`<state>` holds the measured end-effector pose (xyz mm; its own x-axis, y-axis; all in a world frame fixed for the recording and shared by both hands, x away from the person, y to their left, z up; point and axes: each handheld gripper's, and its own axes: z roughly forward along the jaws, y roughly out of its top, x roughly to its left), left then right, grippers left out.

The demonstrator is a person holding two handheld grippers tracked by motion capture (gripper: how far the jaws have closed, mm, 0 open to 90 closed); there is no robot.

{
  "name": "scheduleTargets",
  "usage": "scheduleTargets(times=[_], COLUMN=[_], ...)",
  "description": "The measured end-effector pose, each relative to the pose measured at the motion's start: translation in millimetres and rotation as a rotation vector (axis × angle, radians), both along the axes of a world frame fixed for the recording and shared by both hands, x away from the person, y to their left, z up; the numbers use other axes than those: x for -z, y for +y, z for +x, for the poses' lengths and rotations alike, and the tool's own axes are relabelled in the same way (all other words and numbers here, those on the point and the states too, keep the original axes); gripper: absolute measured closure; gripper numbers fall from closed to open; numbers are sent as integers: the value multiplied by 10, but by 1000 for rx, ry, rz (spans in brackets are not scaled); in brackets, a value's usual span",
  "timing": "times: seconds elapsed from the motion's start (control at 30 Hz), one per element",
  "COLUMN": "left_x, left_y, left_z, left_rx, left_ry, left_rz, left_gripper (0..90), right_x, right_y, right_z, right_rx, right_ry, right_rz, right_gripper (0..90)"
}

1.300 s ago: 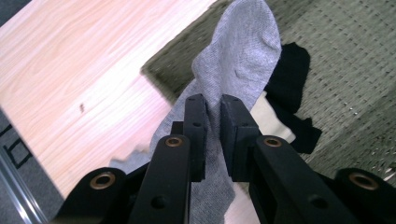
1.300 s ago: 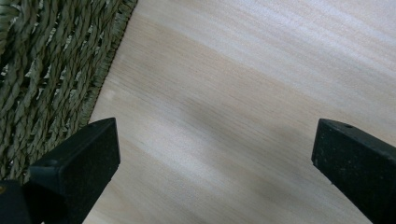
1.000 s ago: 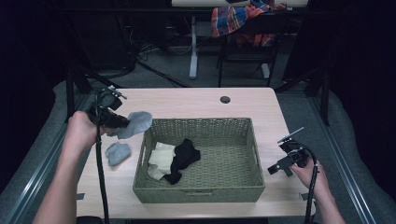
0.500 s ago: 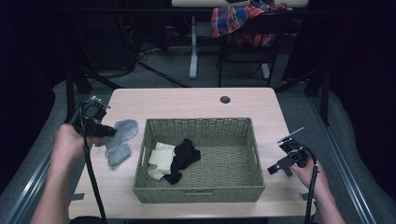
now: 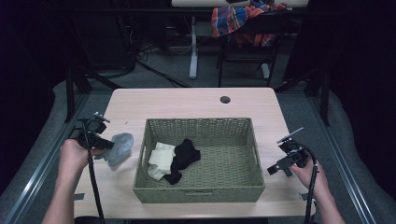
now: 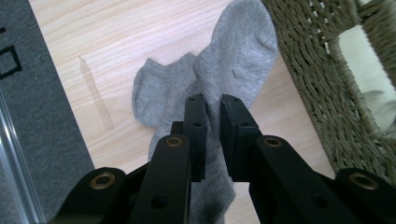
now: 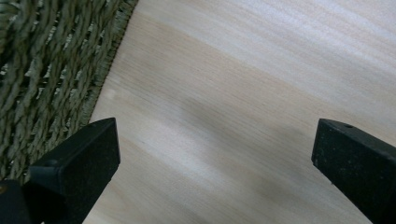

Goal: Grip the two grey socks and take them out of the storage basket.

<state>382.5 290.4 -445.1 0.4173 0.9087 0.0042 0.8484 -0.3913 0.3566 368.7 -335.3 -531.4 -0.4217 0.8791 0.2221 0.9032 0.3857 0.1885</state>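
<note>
My left gripper (image 5: 106,144) (image 6: 213,103) is shut on a grey sock (image 5: 120,145) (image 6: 238,60) that lies on the table (image 5: 187,102) left of the woven basket (image 5: 198,194). A second grey sock (image 6: 156,95) lies partly under the first one. Inside the basket, at its left, lie a cream sock (image 5: 160,159) and a black sock (image 5: 185,156). My right gripper (image 5: 274,169) (image 7: 215,135) is open over bare table right of the basket (image 7: 42,70), with nothing between its jaws.
The basket wall (image 6: 317,88) stands close to the right of the grey socks. The table's left edge and grey floor (image 6: 37,116) are just beyond them. A round hole (image 5: 225,99) sits at the table's far side. A chair with plaid cloth (image 5: 243,21) stands behind.
My left gripper has come down and toward the person with the grey sock, which now rests on the other grey sock on the table. The right gripper has not moved.
</note>
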Motion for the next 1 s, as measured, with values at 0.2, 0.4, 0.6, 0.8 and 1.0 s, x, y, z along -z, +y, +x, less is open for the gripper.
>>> scheduleTargets(times=[0.2, 0.4, 0.6, 0.8, 1.0], left_x=[97, 375, 563, 494, 397], left_y=[0, -52, 3, 102, 141], left_z=[15, 125, 207, 118, -13], left_rx=[-14, -2, -33, -71, -94], left_ry=[-14, 57, 89, 68, 50], left_rz=[21, 44, 31, -33, -51], left_gripper=[818, 818, 785, 483, 180], right_x=[-1, 14, 39, -29, -5], right_y=[0, 24, 41, 18, 6], right_z=[-3, 23, 23, 8, 6], right_rx=[8, -7, 12, -12, 11], right_ry=[-6, -3, -7, -8, -12], right_rz=[11, -8, 5, -21, -2], right_gripper=[7, 7, 7, 7, 7])
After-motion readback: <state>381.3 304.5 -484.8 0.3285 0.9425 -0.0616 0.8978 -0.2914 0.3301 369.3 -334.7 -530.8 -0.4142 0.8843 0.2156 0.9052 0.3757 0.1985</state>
